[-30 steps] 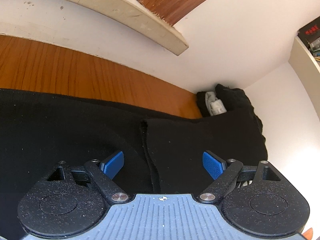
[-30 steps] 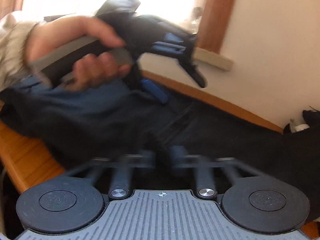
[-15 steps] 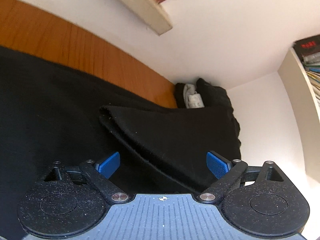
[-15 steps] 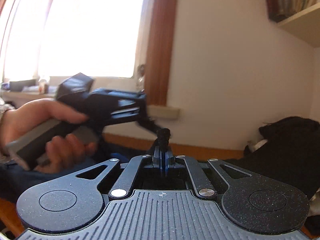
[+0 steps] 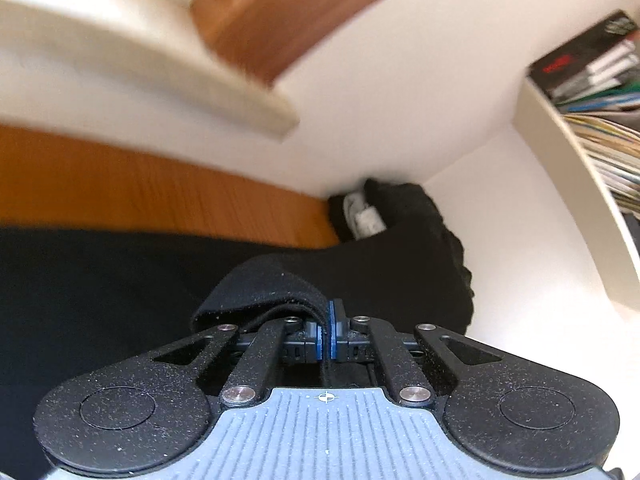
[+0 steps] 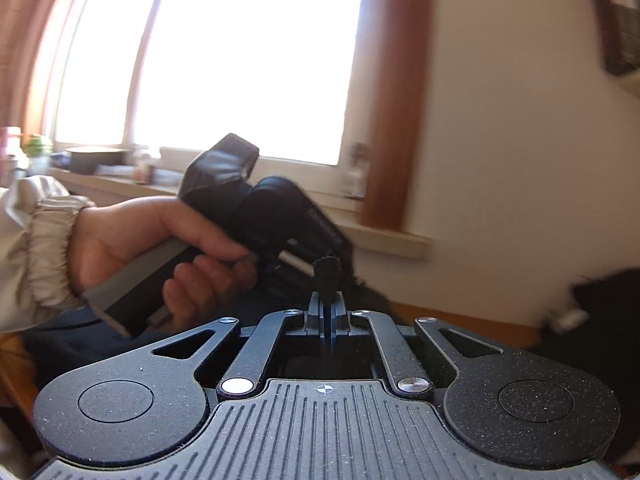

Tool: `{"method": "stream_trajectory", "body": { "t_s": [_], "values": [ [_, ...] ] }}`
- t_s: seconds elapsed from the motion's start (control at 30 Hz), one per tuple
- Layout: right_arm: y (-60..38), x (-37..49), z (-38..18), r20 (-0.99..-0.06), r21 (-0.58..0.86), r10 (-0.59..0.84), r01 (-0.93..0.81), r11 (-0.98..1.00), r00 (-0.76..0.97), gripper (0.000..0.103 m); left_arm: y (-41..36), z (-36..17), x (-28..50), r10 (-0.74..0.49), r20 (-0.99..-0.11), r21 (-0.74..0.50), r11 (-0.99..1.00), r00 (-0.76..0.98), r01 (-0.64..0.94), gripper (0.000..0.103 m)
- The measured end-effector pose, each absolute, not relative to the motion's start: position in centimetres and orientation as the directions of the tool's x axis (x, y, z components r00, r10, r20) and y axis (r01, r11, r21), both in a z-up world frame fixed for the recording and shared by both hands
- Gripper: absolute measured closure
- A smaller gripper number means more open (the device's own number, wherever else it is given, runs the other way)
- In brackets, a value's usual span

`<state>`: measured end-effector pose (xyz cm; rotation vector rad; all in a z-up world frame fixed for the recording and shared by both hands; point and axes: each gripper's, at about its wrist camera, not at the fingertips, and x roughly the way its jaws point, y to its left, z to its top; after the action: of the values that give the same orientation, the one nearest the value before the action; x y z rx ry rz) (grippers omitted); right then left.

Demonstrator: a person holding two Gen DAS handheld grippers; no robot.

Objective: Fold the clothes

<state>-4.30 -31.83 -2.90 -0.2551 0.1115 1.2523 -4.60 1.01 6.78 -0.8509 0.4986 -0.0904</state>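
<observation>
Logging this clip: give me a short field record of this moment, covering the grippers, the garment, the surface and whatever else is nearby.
left gripper: shut on a folded edge of the black garment
right gripper: shut on a small tuft of black fabric
garment: black, spread over the wooden table, edge lifted
hand: holds the left gripper's handle, pale sleeve at the wrist
dark pile: in the wall corner, a light item in it
background: bright window, shelf of books
image quality: some motion blur

Books (image 5: 600, 92) fill a shelf (right), bright window (image 6: 244, 56) behind.
</observation>
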Motion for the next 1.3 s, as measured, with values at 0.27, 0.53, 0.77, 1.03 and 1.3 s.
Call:
{"method": "stream_trajectory", "body": {
  "t_s": [0.27, 0.53, 0.77, 1.03, 1.3],
  "values": [
    [-22.7, -15.0, -0.2, -0.258, -0.12, 0.965, -0.993, 0.013, 0.044, 0.099, 8.0, 12.2, -19.4, -0.143, -0.419, -0.601, 0.784, 0.897, -0.156, 0.1],
    [-12.5, -27.3, 0.1, -0.295, -0.141, 0.93, -0.953, -0.27, -0.219, 0.099, 15.8, 13.3, -34.3, 0.034, -0.47, -0.504, 0.81, 0.882, -0.3, 0.1],
    [-5.3, -33.3, 0.0, -0.318, -0.107, 0.886, -0.915, -0.388, -0.339, 0.099, 20.5, 10.9, -41.6, 0.141, -0.486, -0.508, 0.757, 0.862, -0.411, 0.1],
    [0.8, -36.2, -3.8, -0.421, -0.044, 0.823, -0.897, -0.439, -0.382, 0.093, 23.4, 5.9, -43.3, 0.197, -0.568, -0.468, 0.721, 0.799, -0.511, 0.092],
    [-1.1, -33.4, -3.9, -0.421, -0.032, 0.84, -0.92, -0.39, -0.341, 0.054, 20.8, 8.3, -41.8, 0.281, -0.505, -0.393, 0.767, 0.816, -0.507, 0.066]
  ]
}}
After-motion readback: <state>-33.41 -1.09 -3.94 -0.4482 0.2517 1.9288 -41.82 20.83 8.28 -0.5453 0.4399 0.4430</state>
